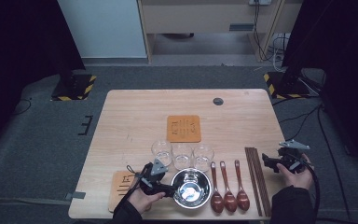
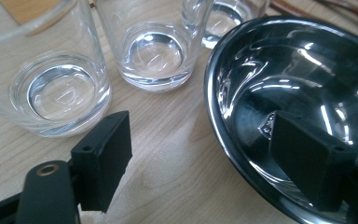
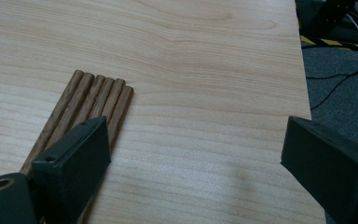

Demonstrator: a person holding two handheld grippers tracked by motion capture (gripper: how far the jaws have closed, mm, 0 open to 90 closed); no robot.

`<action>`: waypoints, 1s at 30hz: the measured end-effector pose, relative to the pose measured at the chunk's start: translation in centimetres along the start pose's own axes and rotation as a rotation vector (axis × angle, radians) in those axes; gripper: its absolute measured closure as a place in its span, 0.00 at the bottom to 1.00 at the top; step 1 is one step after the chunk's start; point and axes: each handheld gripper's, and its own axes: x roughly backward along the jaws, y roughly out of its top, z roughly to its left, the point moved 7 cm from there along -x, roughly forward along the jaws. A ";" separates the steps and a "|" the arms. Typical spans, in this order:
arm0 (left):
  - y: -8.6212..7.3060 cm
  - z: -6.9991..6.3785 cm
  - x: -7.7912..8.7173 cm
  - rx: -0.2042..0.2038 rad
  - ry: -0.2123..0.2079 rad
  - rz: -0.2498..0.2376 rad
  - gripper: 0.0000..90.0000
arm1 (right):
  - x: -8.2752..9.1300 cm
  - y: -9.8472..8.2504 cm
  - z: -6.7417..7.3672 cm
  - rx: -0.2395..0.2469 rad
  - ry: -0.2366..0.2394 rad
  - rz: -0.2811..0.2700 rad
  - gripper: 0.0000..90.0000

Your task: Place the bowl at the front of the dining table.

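Note:
A shiny steel bowl [image 1: 208, 184] stands near the table's front edge. My left gripper [image 1: 170, 189] is at its left rim. In the left gripper view this gripper [image 2: 205, 158] is open and straddles the bowl's rim [image 2: 214, 93]: one jaw stands outside over the wood, the other inside the bowl, and there is a clear gap on the outer side. Three empty glasses [image 1: 182, 155] stand in a row just behind the bowl, with the nearest glass [image 2: 56, 79] close to the outer jaw. My right gripper [image 1: 266, 163] hovers open, nothing between its jaws, beside a bundle of wooden chopsticks [image 1: 256, 179].
Three brown spoons [image 1: 229, 191] lie side by side between the bowl and the chopsticks [image 3: 88, 107]. An orange mat [image 1: 183, 128] lies mid-table, and a second one [image 1: 120, 186] sits under my left hand. The table's right edge [image 3: 305, 93] is close to my right gripper [image 3: 196, 163].

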 end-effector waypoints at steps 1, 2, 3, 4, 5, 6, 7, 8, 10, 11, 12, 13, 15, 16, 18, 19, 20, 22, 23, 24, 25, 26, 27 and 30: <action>0.0 0.0 -0.2 -0.001 -0.002 0.005 0.24 | 0.0 0.0 -0.1 0.002 0.000 0.002 0.09; 0.0 -0.1 -0.5 0.001 -0.001 0.014 0.25 | -0.1 -0.1 -0.3 -0.002 -0.005 0.005 0.09; 0.0 -0.1 -0.5 0.001 -0.001 0.014 0.26 | -0.1 -0.1 -0.3 -0.002 -0.005 0.005 0.09; 0.0 -0.1 -0.6 0.002 -0.004 0.020 0.27 | -0.1 -0.2 -0.4 0.000 -0.007 0.007 0.09; -0.1 -0.2 -0.8 0.004 -0.004 0.023 0.27 | -0.1 -0.2 -0.4 0.000 -0.007 0.007 0.09; -0.1 -0.2 -1.0 0.008 -0.003 0.033 0.28 | -0.2 -0.3 -0.5 0.003 -0.011 0.011 0.09; -0.1 -0.2 -1.0 0.008 -0.003 0.033 0.29 | -0.2 -0.3 -0.5 0.003 -0.011 0.011 0.09; -0.1 -0.2 -1.1 0.013 -0.002 0.034 0.29 | -0.2 -0.4 -0.7 0.012 -0.012 0.012 0.09; -0.1 -0.2 -1.2 0.022 -0.004 0.039 0.29 | -0.4 -0.6 -0.8 0.008 -0.015 0.023 0.09; -0.1 -0.1 -1.3 0.016 0.001 0.034 0.29 | -0.5 -0.7 -0.8 0.008 -0.016 0.026 0.09; 0.0 -0.1 -1.4 0.013 0.002 0.035 0.30 | -0.6 -0.8 -0.9 0.007 -0.015 0.029 0.09; 0.0 -0.2 -1.5 0.010 0.004 0.036 0.30 | -0.6 -0.8 -0.9 0.007 -0.015 0.029 0.09; 0.0 -0.2 -1.7 0.012 0.005 0.037 0.31 | -0.7 -0.9 -0.9 0.009 -0.011 0.031 0.09; 0.1 -0.1 -1.8 0.002 0.006 0.033 0.31 | -0.8 -1.0 -0.8 0.014 -0.006 0.036 0.09; 0.0 -0.1 -2.0 0.020 0.000 0.042 0.33 | -1.0 -1.1 -0.9 0.016 -0.004 0.039 0.09; 0.0 0.0 -2.1 0.012 0.002 0.043 0.34 | -1.2 -1.4 -0.9 0.013 0.001 0.052 0.09; 0.0 0.0 -2.1 0.025 0.000 0.048 0.35 | -1.2 -1.5 -0.9 0.018 0.002 0.058 0.09; -0.1 0.0 -2.3 0.037 -0.001 0.060 0.35 | -1.3 -1.6 -0.9 0.019 0.005 0.061 0.09; -0.2 0.0 -2.4 0.042 -0.002 0.071 0.35 | -1.3 -1.6 -0.9 0.019 0.011 0.063 0.09; -0.2 0.1 -2.5 0.043 -0.001 0.075 0.36 | -1.4 -1.7 -0.9 0.020 0.014 0.064 0.09; -0.2 0.0 -2.7 0.049 -0.007 0.073 0.36 | -1.4 -1.7 -0.8 0.018 0.017 0.063 0.09; -0.2 0.0 -2.8 0.040 -0.007 0.071 0.38 | -1.5 -1.7 -0.8 0.020 0.022 0.061 0.08; -0.2 0.1 -2.8 0.039 0.002 0.074 0.38 | -1.5 -1.7 -0.8 0.020 0.022 0.061 0.08; 0.0 0.1 -2.9 0.040 0.005 0.068 0.41 | -1.6 -1.7 -0.7 0.018 0.029 0.052 0.07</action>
